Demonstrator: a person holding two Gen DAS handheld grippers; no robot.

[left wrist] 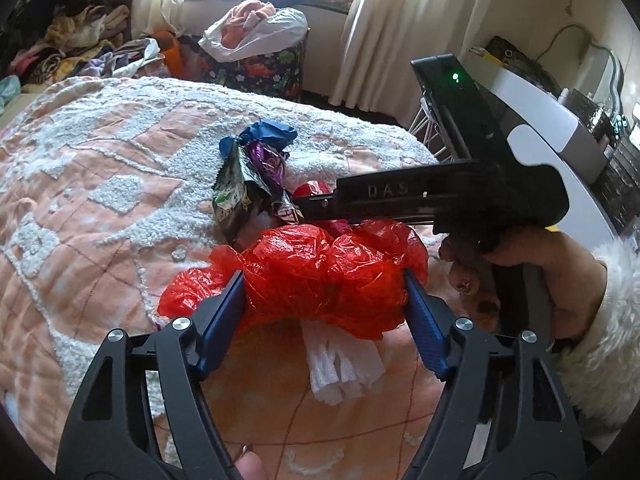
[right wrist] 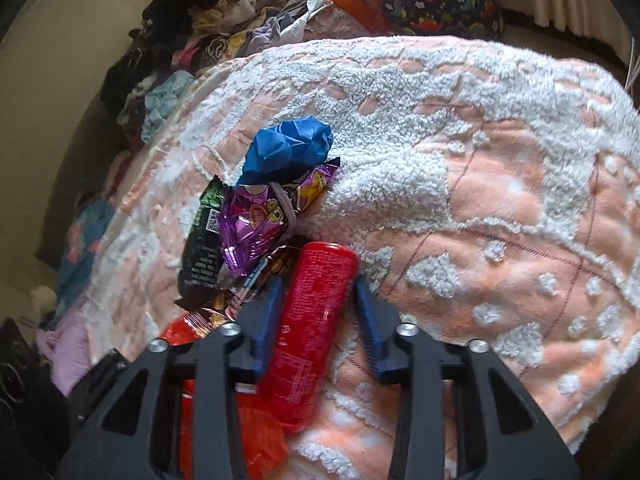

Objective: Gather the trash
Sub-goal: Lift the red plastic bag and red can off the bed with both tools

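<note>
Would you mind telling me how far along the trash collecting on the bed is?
Nothing looks collected yet. In hand: the left hand-held gripper pinches the red plastic bag, and the right hand-held gripper straddles the red can. Still left on the blanket: blue crumpled paper, purple wrapper, dark wrapper, white paper.

Setting: lived-in home bedroom. Evidence: bed under a peach-and-white tufted blanket [left wrist: 100, 184]; loose clothes heaped [left wrist: 76, 44] along the wall side; cream curtains [left wrist: 404, 28] at a bright window; plastic bag of laundry [left wrist: 256, 32] on a dinosaur-print bin [left wrist: 260, 72].
</note>
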